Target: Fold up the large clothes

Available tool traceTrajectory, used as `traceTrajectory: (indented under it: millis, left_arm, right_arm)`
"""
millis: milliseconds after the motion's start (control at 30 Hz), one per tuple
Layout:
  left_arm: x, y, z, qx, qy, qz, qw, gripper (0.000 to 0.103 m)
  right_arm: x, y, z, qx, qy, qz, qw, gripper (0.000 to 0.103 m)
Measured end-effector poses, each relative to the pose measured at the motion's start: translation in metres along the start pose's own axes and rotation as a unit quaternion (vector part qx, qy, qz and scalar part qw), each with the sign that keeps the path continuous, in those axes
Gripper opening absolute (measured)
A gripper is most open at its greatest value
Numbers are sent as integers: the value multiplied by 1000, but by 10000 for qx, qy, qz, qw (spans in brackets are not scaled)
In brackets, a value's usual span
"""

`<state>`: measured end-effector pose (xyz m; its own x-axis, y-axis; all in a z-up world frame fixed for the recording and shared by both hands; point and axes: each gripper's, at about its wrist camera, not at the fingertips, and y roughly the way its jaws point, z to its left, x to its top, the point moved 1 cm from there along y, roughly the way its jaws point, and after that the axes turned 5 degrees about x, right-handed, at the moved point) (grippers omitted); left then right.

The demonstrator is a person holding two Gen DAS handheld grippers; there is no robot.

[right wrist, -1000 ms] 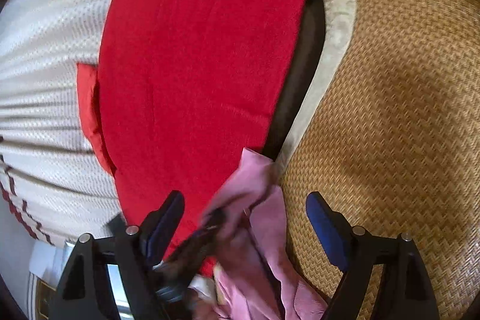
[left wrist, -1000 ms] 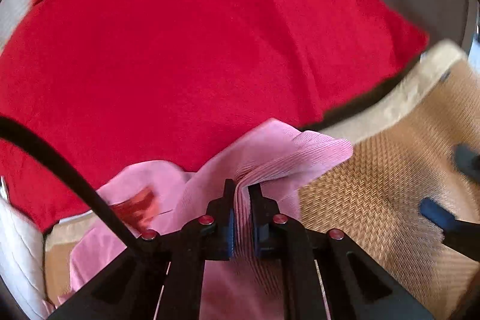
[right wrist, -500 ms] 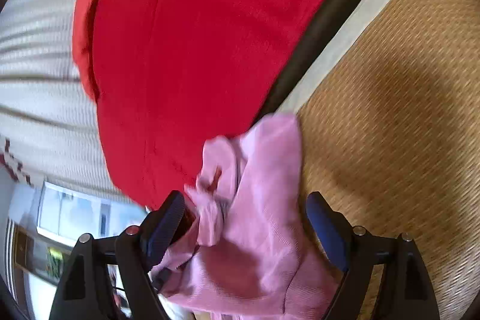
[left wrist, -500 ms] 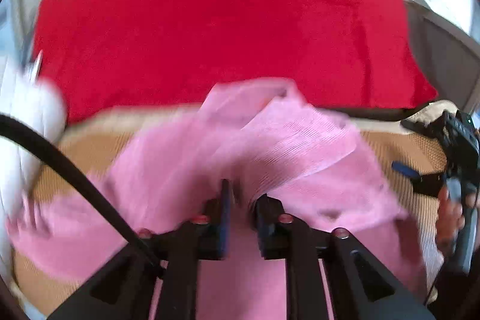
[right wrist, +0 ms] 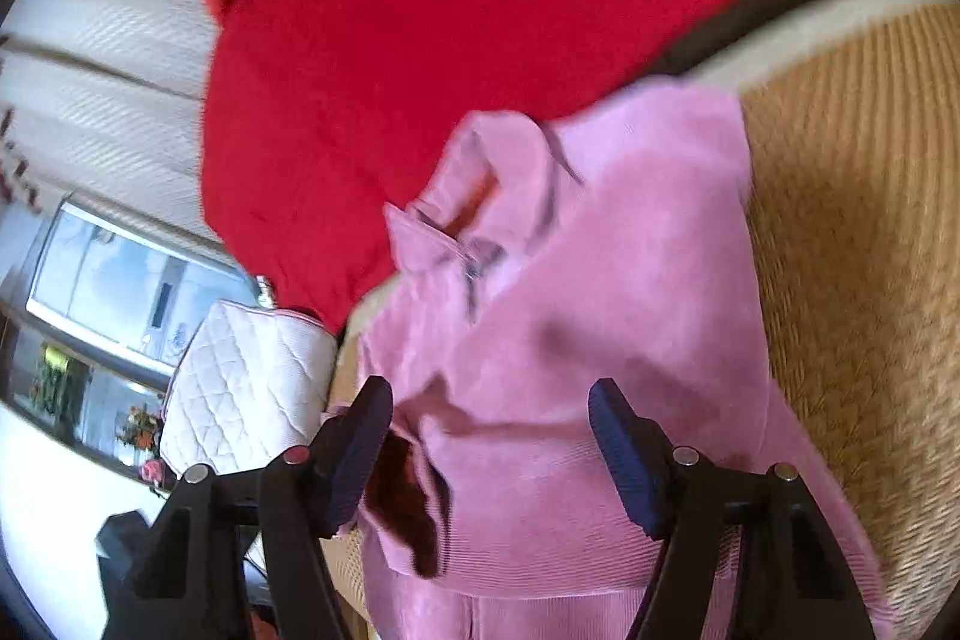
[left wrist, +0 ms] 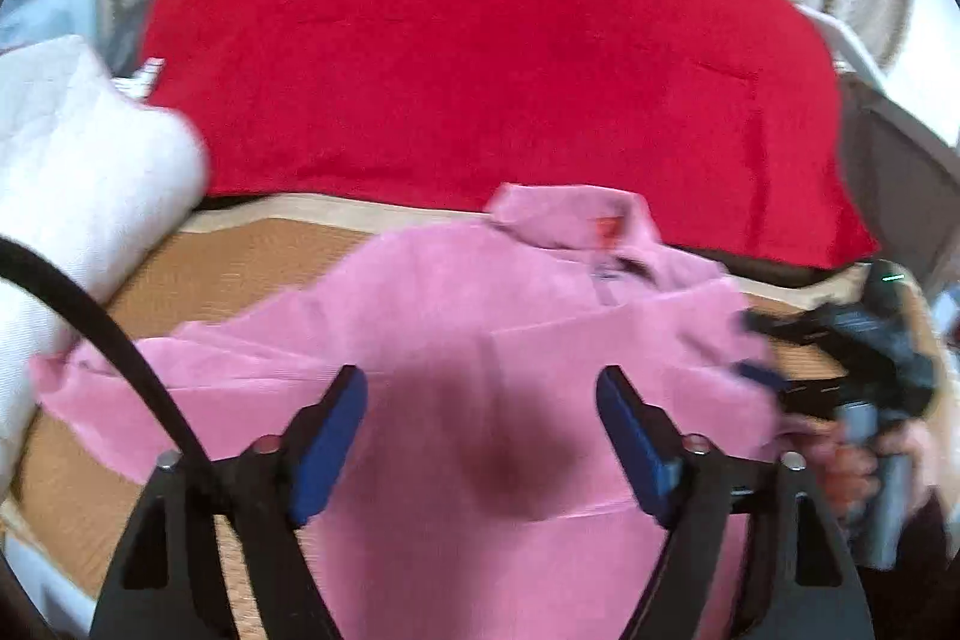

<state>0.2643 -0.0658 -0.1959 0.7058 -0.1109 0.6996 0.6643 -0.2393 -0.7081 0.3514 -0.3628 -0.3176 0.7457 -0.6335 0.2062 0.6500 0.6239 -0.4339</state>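
Observation:
A pink ribbed collared top (left wrist: 480,340) lies spread on a woven straw mat (left wrist: 228,274), its collar toward the far edge. It also shows in the right wrist view (right wrist: 600,316). My left gripper (left wrist: 480,400) is open and empty, held just above the top's middle. My right gripper (right wrist: 489,424) is open and empty over the top's lower part; it shows at the right of the left wrist view (left wrist: 852,358), by the top's right edge.
A large red garment (left wrist: 480,52) lies spread beyond the mat over a striped beige cover (right wrist: 108,58). A white quilted cushion (left wrist: 78,172) sits at the mat's left end. The straw mat (right wrist: 852,220) lies bare to the right of the top.
My left gripper was shut on a fold of the pink top; it has let go and opened. The top dropped and now lies spread on the mat. My right gripper stayed open.

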Motion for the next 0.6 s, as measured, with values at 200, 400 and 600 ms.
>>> traceTrajectory:
  millis: [200, 400, 600]
  left_arm:
    - [-7, 25, -47, -300, 324, 550, 9975, 89]
    - [-15, 77, -77, 50, 263, 878, 9958, 89]
    - [-14, 92, -58, 514, 342, 954, 9935, 84]
  right_arm:
    - [-3, 3, -13, 156, 422, 55, 9990, 71]
    - [2, -1, -27, 3, 670, 90, 9977, 70]
    - [4, -5, -28, -106, 476, 166, 9987, 71]
